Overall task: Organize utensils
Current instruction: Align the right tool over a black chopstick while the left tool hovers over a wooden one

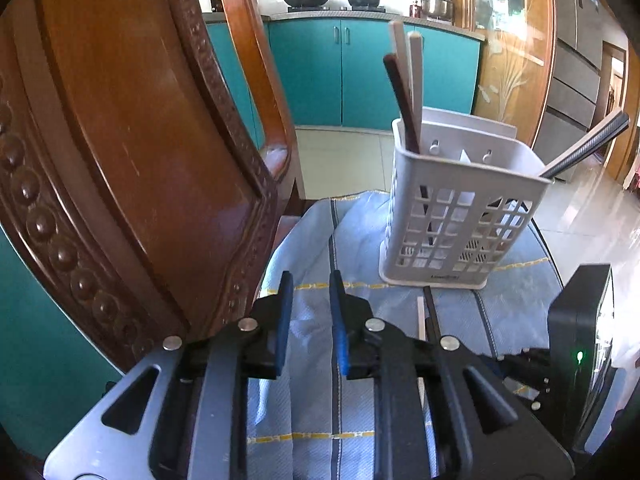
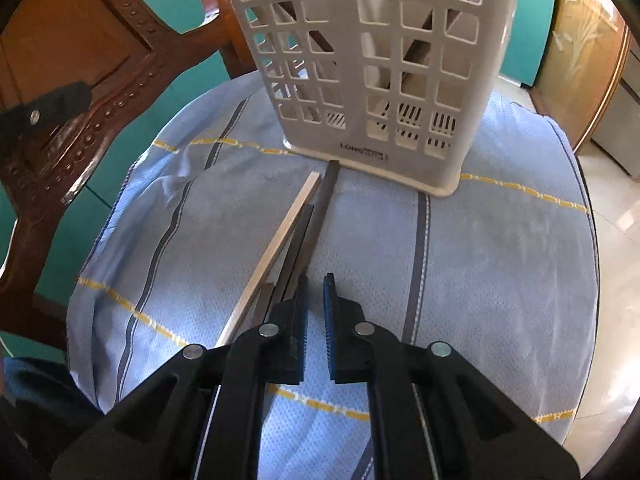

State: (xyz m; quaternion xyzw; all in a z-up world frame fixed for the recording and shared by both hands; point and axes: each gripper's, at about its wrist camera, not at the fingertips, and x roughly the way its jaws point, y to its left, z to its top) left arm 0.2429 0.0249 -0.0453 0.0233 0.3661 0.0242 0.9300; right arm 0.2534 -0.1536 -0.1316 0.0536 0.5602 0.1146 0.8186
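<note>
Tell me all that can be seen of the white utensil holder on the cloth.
The white utensil holder is a plastic-looking basket with square lattice walls, a slotted bottom and a printed logo near its base. It stands upright on the blue striped cloth. A divider seems to split it: chopsticks lean in its left part, a dark handle in its right. Neither gripper touches it.

The left gripper (image 1: 310, 312) and right gripper (image 2: 315, 314) both point forward, jaws slightly parted, gripping nothing.

A round tabletop (image 2: 568, 320) is wearing a wrinkled blue striped cloth (image 2: 480, 264). Standing on it is a white slotted utensil basket (image 2: 372, 60); lying just before it are three chopsticks (image 2: 280, 240).
</note>
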